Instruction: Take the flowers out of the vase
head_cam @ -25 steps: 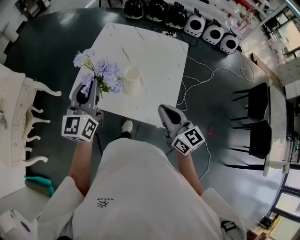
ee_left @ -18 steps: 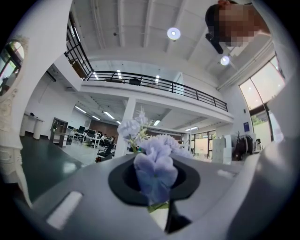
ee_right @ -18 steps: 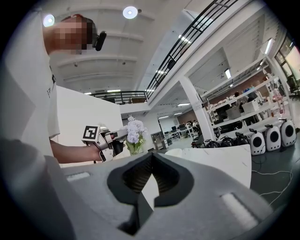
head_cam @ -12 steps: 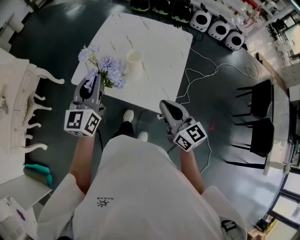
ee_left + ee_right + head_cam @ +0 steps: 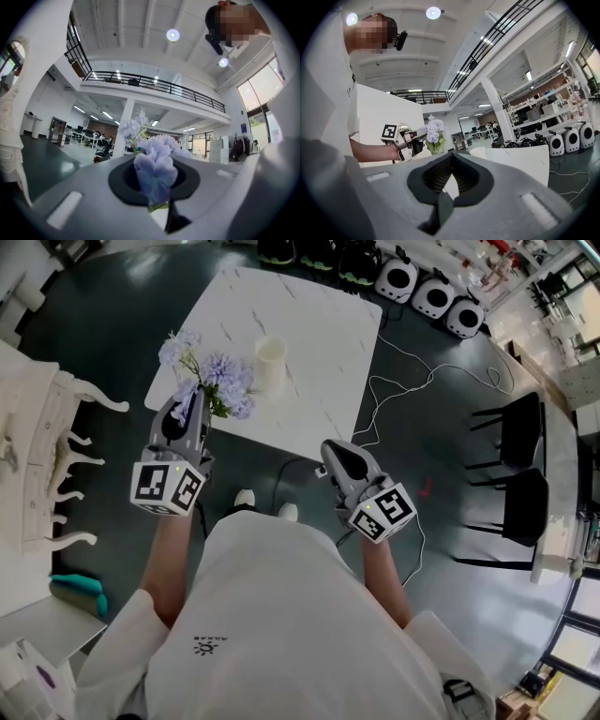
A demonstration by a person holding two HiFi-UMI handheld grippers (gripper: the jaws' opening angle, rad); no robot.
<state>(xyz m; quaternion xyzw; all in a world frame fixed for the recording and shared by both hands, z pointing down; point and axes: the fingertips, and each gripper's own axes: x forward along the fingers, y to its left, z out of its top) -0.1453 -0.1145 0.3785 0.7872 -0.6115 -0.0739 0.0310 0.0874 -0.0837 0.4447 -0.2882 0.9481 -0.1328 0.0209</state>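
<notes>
My left gripper is shut on the green stems of a bunch of pale purple flowers. It holds them level over the left edge of the white marble table. In the left gripper view the flowers fill the space just past the jaws. The cream vase stands upright on the table to the right of the flowers, apart from them. My right gripper is off the table's near corner, shut, with nothing in it. In the right gripper view its pads meet, with the flowers beyond.
A white carved furniture piece stands at the left. Two black chairs are at the right. White cables trail over the dark floor. A row of black and white cases lines the far side.
Both grippers have drawn back from the table toward the person. The flowers went with the left gripper, a little farther from the vase. The right gripper no longer overlaps the table's corner.
</notes>
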